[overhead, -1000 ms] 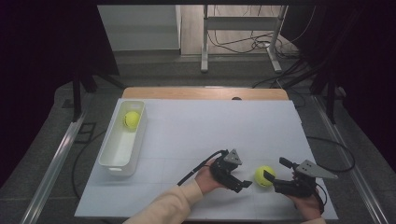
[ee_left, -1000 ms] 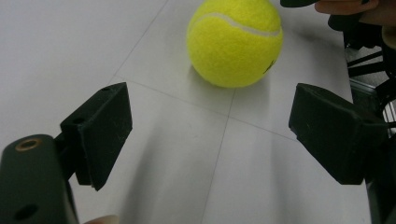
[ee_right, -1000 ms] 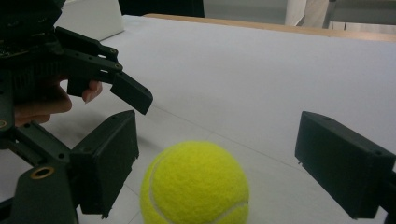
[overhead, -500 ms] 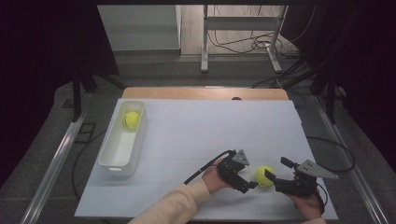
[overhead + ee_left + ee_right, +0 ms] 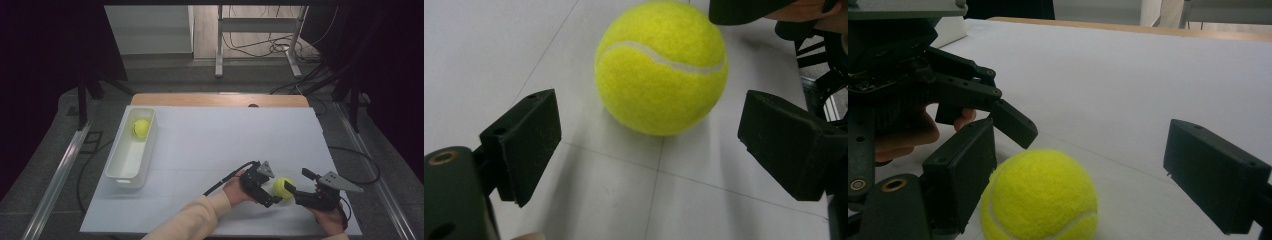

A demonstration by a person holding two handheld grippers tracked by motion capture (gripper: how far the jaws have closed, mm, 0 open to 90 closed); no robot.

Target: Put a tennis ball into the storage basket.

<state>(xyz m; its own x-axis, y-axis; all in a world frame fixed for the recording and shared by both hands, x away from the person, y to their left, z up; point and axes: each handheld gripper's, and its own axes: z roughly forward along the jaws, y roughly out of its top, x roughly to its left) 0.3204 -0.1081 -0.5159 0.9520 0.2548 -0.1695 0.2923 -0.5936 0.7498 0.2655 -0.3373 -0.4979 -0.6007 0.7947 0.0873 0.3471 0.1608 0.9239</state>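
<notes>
A yellow tennis ball (image 5: 283,187) rests on the white table top near the front right. My left gripper (image 5: 273,191) comes at it from the left, open; in the left gripper view the ball (image 5: 661,67) lies just ahead of and between the spread jaws (image 5: 649,135). My right gripper (image 5: 298,182) faces it from the right, also open. In the right gripper view the ball (image 5: 1040,197) sits against the left jaw, with a wide gap to the right jaw (image 5: 1098,170). A second tennis ball (image 5: 141,128) lies in the white bin (image 5: 120,167).
The white bin stands along the table's left side. The table's wooden far edge (image 5: 220,100) runs across the back. Cables trail from both grippers; the right one loops off the table's right edge (image 5: 367,167). The left gripper's linkage (image 5: 973,95) crowds the ball from the other side.
My left gripper has slid right, closing in on the ball until its jaws flank it. The ball and the right gripper have stayed about where they were.
</notes>
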